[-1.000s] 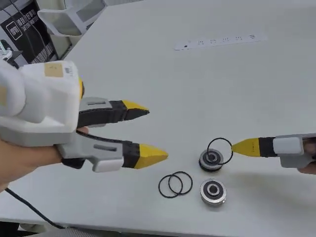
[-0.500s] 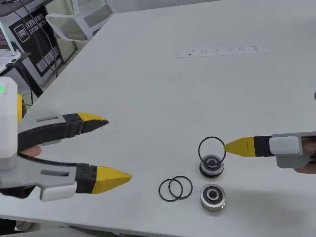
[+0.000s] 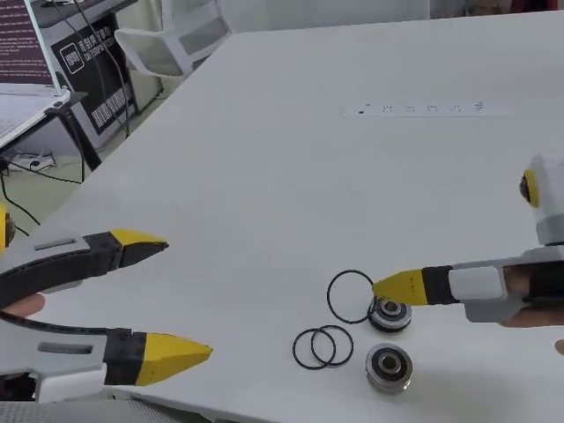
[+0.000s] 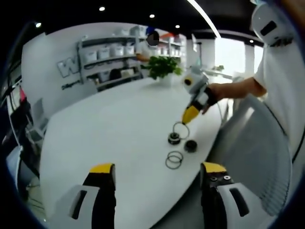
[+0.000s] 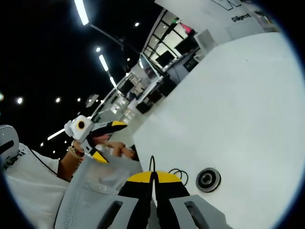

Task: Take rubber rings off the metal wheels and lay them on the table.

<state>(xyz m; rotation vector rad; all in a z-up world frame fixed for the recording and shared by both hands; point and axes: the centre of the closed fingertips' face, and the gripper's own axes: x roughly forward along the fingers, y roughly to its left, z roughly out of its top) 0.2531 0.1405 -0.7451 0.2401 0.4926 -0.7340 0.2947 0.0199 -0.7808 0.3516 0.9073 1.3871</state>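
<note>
My right gripper (image 3: 381,287) is shut on a thin black rubber ring (image 3: 337,304), held just left of a metal wheel (image 3: 389,315). In the right gripper view the ring (image 5: 152,164) rises edge-on from the closed jaws (image 5: 151,179). A second metal wheel (image 3: 389,366) sits nearer the front edge. Two overlapping rubber rings (image 3: 322,346) lie flat on the white table (image 3: 282,159). My left gripper (image 3: 188,300) hovers open and empty at the lower left, well away from the wheels. The left gripper view looks over the loose rings (image 4: 174,159), both wheels (image 4: 182,142) and the right gripper (image 4: 190,114).
A white power strip (image 3: 427,109) lies far back on the table. An office chair (image 3: 176,40) and a sign stand (image 3: 84,66) are off the table's left edge. The front table edge runs just below the wheels.
The right gripper has carried the ring from above the wheel to its left side. The left gripper has drawn back toward the lower left, still open.
</note>
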